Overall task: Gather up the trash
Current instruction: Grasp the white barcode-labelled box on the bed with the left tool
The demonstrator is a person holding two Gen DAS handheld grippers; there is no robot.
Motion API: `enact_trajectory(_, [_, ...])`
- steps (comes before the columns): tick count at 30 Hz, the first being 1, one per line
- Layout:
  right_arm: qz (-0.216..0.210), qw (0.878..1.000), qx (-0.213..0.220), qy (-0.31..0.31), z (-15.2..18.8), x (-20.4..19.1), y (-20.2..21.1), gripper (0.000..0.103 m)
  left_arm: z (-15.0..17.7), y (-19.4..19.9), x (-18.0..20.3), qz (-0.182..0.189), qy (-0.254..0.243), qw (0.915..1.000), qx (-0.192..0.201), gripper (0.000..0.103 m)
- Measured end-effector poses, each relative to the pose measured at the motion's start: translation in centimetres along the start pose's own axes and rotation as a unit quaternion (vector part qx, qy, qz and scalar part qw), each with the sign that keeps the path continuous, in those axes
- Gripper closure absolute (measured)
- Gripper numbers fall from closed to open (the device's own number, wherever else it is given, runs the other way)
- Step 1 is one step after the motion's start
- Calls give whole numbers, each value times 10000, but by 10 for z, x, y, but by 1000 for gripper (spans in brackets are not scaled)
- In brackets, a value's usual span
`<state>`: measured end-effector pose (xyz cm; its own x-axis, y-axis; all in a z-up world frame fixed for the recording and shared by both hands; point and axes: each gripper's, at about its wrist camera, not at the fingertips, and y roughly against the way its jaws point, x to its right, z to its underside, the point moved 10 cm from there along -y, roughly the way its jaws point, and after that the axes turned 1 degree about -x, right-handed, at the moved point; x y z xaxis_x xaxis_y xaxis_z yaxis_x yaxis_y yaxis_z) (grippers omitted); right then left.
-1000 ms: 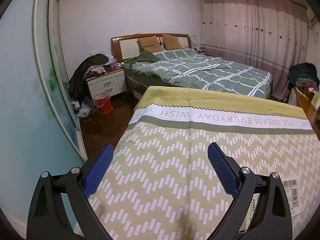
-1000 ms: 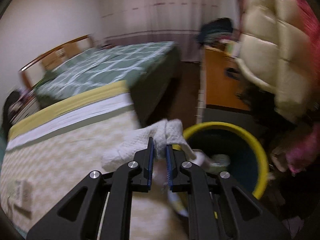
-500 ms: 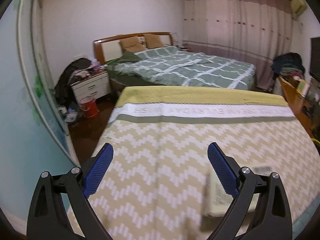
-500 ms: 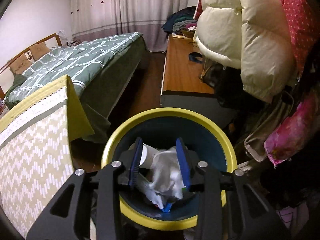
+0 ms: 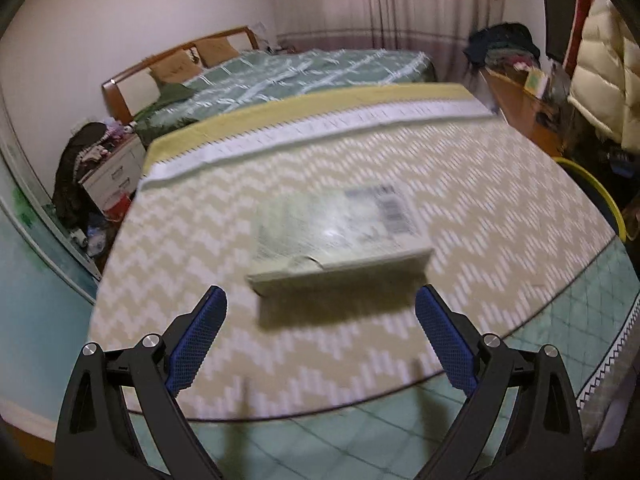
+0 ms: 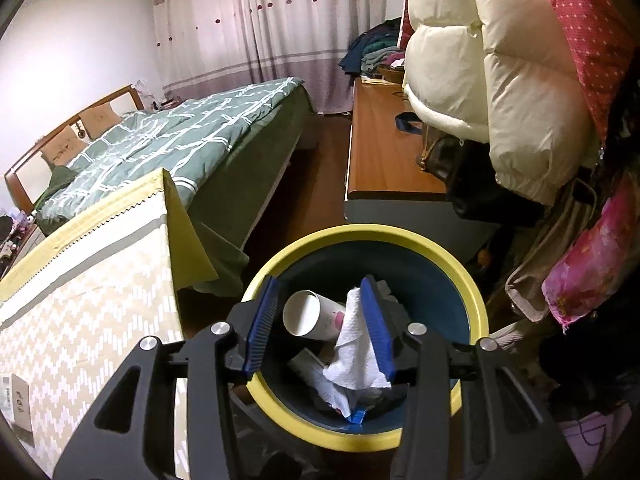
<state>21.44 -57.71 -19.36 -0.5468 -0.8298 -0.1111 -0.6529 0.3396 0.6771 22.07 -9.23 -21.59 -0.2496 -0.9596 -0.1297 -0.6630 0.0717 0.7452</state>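
Right gripper poised over the yellow-rimmed bin. Its fingers have just been opening: a second ago they were pinched shut on a white paper towel above the table's edge; now they stand apart. The towel hangs crumpled against the inner face of the right-hand finger, over the bin's mouth; cannot tell whether it clings there or already rests on the heap. No clamp on it. A paper cup and other scraps lie in the bin below.

Judgement: this piece is as good as delivered; a small shake or lift should clear it if it sticks.

Left gripper, fingers wide apart and empty. A second ago its view faced the far beds with only a corner of a flat box at the right; now the box, pale with a barcode label, sits in the middle of the cloth, just beyond the open fingers. View is motion-blurred. Likely the next item to collect.

Surface: table under a tan-and-white zigzag cloth with a yellow band along the far edge; green quilted cover at the near edge. Bin stands on the floor off the table's right side.

Room: bedroom, green-quilted bed beyond, curtains, wooden sideboard, puffer coats hanging at right.
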Motion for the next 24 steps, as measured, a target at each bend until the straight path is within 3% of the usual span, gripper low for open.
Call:
enact_trajectory(6, [-95, 9999, -4, -36, 2, 1, 1, 60, -11, -24, 15, -94, 88, 9997, -218, 9])
enact_trajectory(17, [-170, 9998, -64, -130, 4, 4, -5, 59, -85, -67, 22, -598, 129, 9981, -87, 15])
enact_trajectory(21, [-196, 9997, -107, -140, 6, 5, -9, 59, -113, -68, 29, -242, -81, 9997, 15, 16])
enact_trajectory(24, [-223, 9995, -131, -163, 7, 5, -12, 59, -126, -80, 29, 369, -339, 9986, -169, 15])
